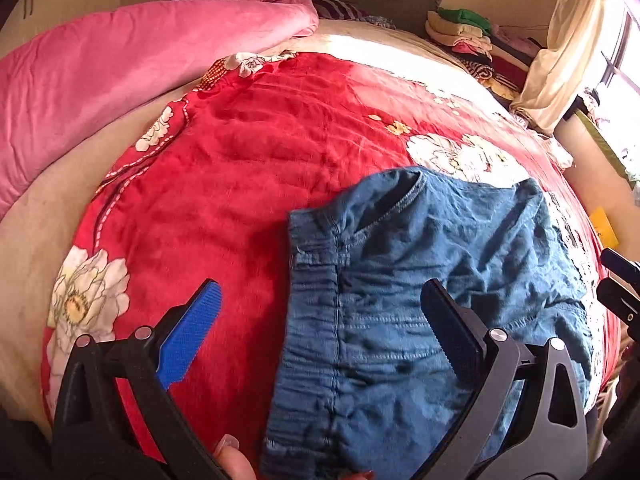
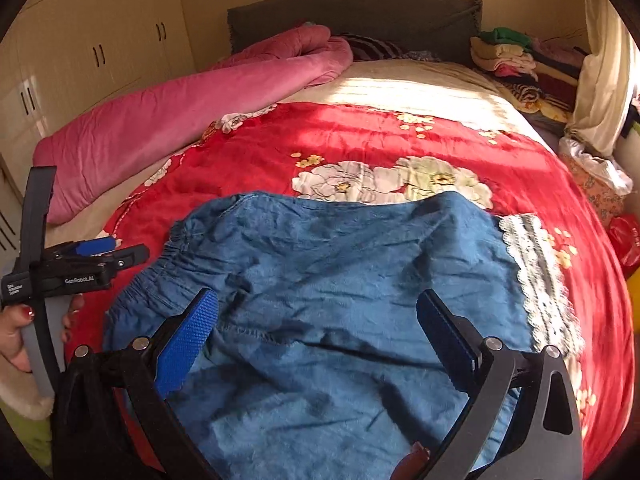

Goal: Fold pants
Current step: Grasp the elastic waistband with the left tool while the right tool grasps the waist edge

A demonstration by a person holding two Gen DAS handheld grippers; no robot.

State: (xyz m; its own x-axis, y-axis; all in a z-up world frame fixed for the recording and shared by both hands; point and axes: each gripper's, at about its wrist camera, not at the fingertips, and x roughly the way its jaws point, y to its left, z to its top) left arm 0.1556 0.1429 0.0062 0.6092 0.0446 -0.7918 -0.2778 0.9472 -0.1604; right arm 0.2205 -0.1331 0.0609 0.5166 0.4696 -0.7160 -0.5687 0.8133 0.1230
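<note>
On the bed (image 2: pixel 400 80), a red floral blanket (image 2: pixel 360 136) is spread, and the blue denim pants (image 2: pixel 320 280) are laid on top of it, bunched and wrinkled, toward the near edge. The elastic waistband (image 2: pixel 176 240) is seen at the left end of the pants in the right wrist view; a white lace trim (image 2: pixel 536 276) is seen just beside the right end of the pants, though whether it is part of them cannot be told. The left gripper (image 1: pixel 320 312) is held released, fingers spread wide, nothing clamped; its blue-padded finger (image 1: pixel 192 332) is over bare blanket, the other finger over the waistband (image 1: pixel 316 280) area of the pants (image 1: pixel 440 260). Contact with the cloth cannot be told. The right gripper (image 2: pixel 320 320) is likewise released, both fingers set wide apart above the middle of the pants, nothing gripped. In the right wrist view the left gripper (image 2: pixel 108 252) is seen from the side at the left edge, near the waistband, held by a hand (image 2: pixel 16 328) with red-painted nails. A rolled pink quilt (image 2: pixel 180 120) is laid along the left side of the bed, well apart from the pants. A grey headboard (image 2: pixel 360 12) is at the far end, a pile of folded clothes (image 2: pixel 508 56) at the far right corner, a cream curtain (image 2: pixel 600 80) beside it, and cream wardrobe doors (image 2: pixel 100 52) on the left wall.
</note>
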